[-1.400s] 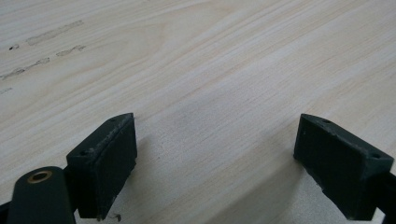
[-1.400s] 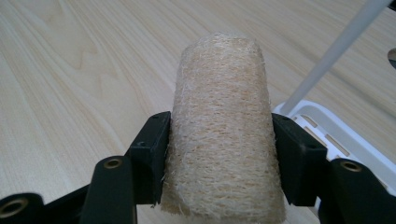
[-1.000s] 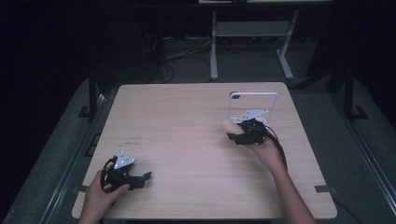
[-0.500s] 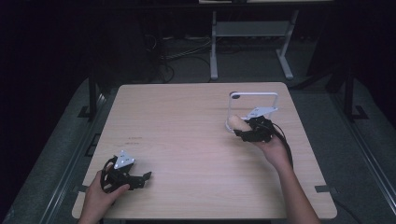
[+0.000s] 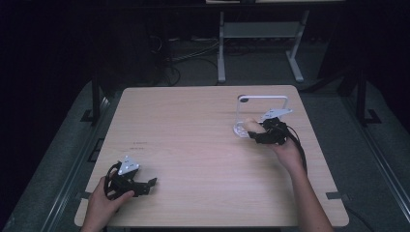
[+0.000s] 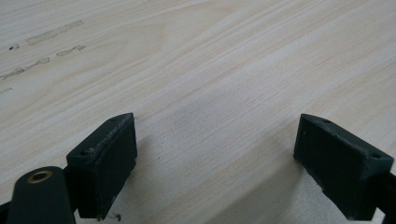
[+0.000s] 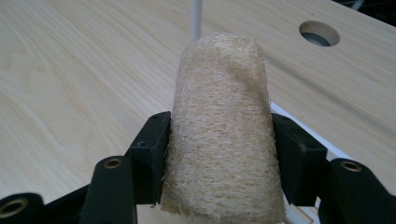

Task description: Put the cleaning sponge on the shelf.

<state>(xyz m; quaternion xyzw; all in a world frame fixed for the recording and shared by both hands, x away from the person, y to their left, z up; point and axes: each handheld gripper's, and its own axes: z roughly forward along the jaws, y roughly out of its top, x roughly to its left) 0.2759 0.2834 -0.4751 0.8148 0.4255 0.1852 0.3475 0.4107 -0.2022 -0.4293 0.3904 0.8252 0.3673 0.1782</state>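
Right now the right gripper is clenched on a pale tan, fibrous loofah cylinder, its black jaws pressing the two sides so the scrubber stands up between them. Seen from the high view, that loofah cylinder sits near the right edge of the light wooden worktop, just over the base of a white wire-framed rack that stands toward the far right corner.

The left gripper rests released near the near left corner, its jaws spread wide over bare wood with nothing between them.

The chief risk, I judge, is the rack: its thin upright rises directly behind the loofah, and a careless swing could knock the light frame over or snag the fibres on it. The soft body could also squash and slip if the squeeze eases.

Open room lies toward the worktop's middle and left; the right edge and a round cable hole are close.
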